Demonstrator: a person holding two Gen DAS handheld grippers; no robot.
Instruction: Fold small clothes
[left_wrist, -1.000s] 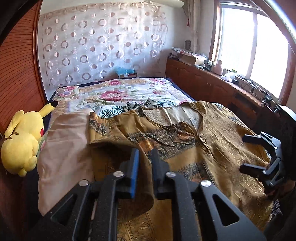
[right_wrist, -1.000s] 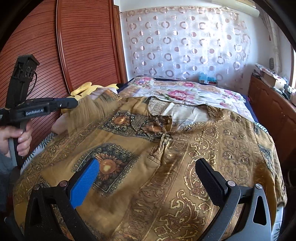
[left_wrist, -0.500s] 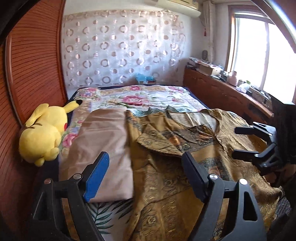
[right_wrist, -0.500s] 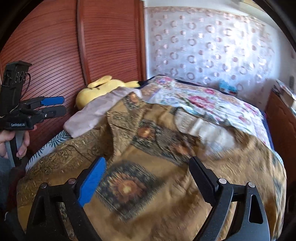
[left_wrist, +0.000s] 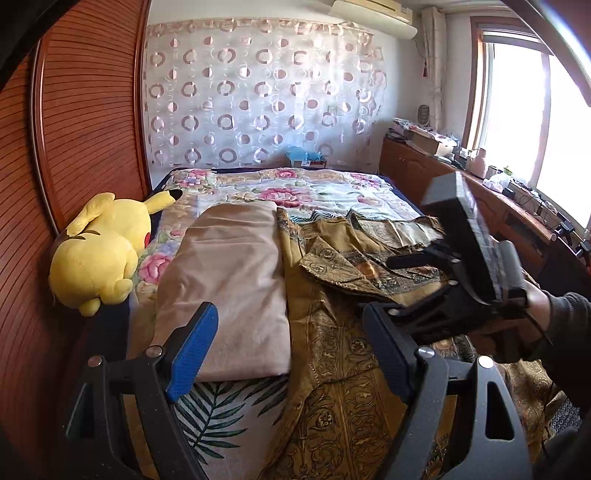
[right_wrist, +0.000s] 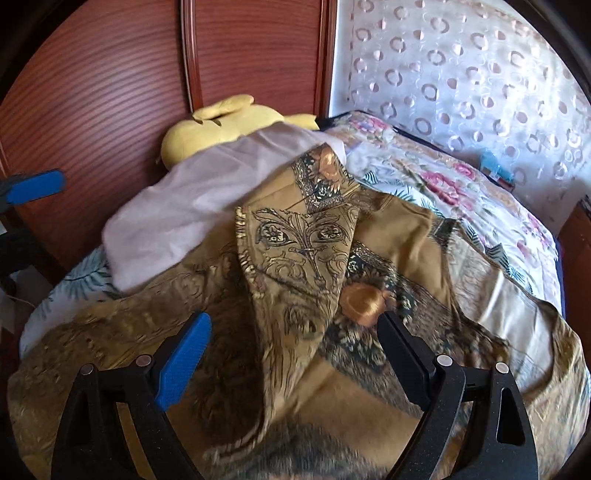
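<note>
Floral bedspread under the golden-brown patterned shirt: sleeve's folded in, left gripper and right gripper both gaping, empty. Next, grab the other side.

Plush toy half hidden behind beige cloth.

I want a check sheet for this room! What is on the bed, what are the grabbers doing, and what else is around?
Surface: bed with floral quilt.
Job's things: brown patterned shirt spread out, one flap folded over its middle; folded beige cloth beside it.
Clutter: yellow plush toy at the bed's edge.
Grippers: left gripper open, nothing between its jaws, which have just been opening; right gripper open above the shirt, having just narrowed a little.
Cables: some among the things on the window counter.
Surroundings: wooden wardrobe, circle-patterned curtain, window.
</note>
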